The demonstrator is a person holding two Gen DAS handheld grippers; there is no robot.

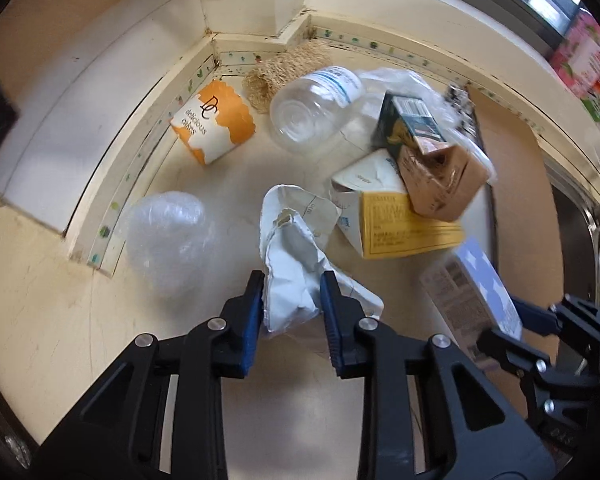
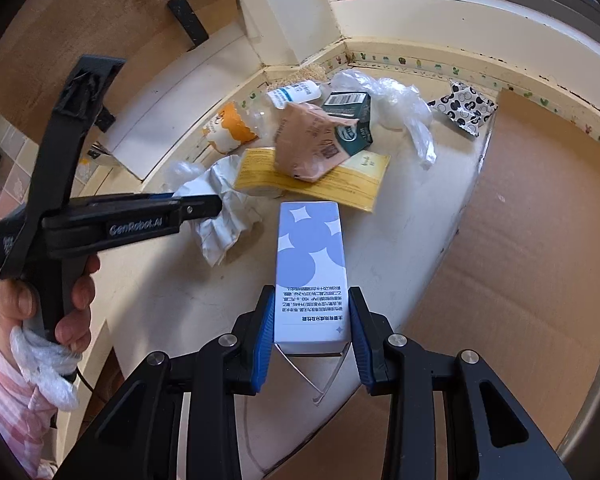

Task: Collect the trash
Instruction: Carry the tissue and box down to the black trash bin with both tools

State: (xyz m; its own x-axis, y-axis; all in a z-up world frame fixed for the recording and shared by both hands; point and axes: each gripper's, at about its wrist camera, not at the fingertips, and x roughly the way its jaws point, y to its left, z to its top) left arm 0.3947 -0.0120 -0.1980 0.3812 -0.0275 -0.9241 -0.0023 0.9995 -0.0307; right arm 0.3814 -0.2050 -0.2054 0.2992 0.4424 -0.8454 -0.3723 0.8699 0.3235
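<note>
My left gripper [image 1: 292, 280] is shut on a crumpled white paper bag [image 1: 296, 240], seen also in the right wrist view [image 2: 224, 216]. My right gripper [image 2: 310, 300] is shut on a white box with blue circles [image 2: 310, 264], held above the counter; it shows in the left wrist view [image 1: 476, 292]. More trash lies in the corner: an orange and white cake box [image 1: 214, 120], a clear plastic bottle [image 1: 312, 104], a yellow flat carton [image 1: 396, 216], a crushed brown carton [image 1: 444, 180], a dark green carton [image 1: 408, 124] and a clear plastic wrap ball [image 1: 168, 232].
A flat sheet of cardboard [image 2: 532, 240] covers the counter on the right. A steel sink [image 1: 596, 232] lies beyond it. A black and white patterned wrapper [image 2: 464, 106] and a clear plastic bag [image 2: 400, 108] lie by the back wall. A loofah [image 1: 276, 76] sits in the corner.
</note>
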